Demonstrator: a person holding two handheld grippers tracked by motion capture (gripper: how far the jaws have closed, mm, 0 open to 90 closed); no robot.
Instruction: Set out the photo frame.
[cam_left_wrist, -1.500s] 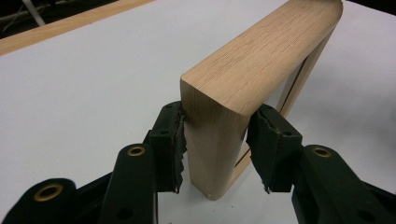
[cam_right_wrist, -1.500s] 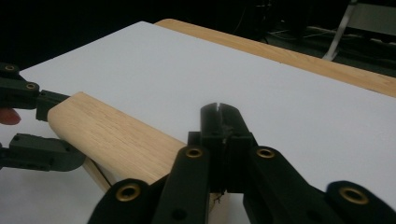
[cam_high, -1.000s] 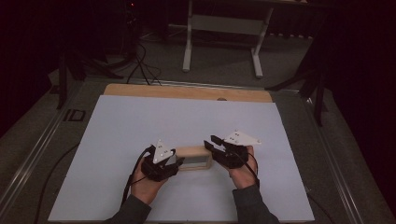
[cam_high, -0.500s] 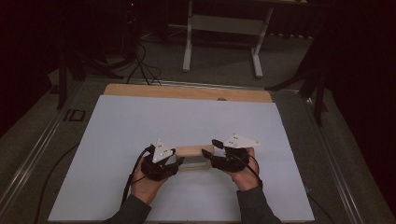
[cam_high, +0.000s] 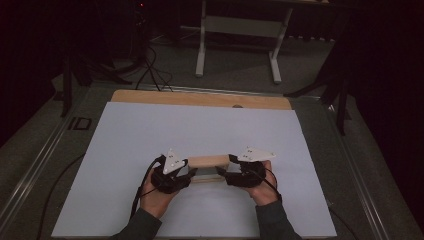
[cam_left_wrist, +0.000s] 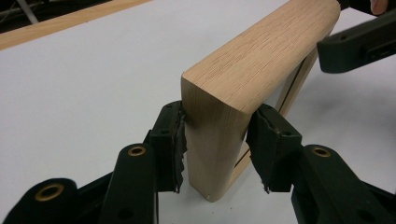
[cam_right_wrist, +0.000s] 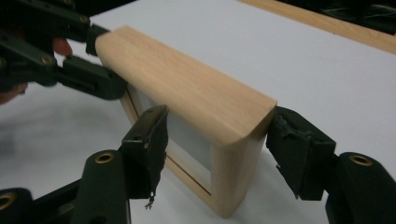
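A pale wooden frame (cam_high: 209, 161) stands on edge on the white sheet (cam_high: 200, 125), between my two hands. My left gripper (cam_high: 192, 172) is shut on its left end; in the left gripper view both pads (cam_left_wrist: 170, 140) press the upright of the wooden frame (cam_left_wrist: 261, 60). My right gripper (cam_high: 225, 172) straddles the right end with its jaws just opened. In the right gripper view its left pad (cam_right_wrist: 152, 140) stands clear of the wooden frame (cam_right_wrist: 187, 88), and the other pad sits at the wood's corner. The left gripper (cam_right_wrist: 88, 56) holds the far end there.
A bare wooden strip (cam_high: 200, 98) borders the sheet's far edge. Beyond the table stand a white metal stand (cam_high: 240, 45) and cables (cam_high: 150, 65) on the dark floor. Metal rails (cam_high: 45, 150) run along both sides of the table.
My right hand has shifted a little toward the near edge of the table. The left hand and the wooden frame have kept still.
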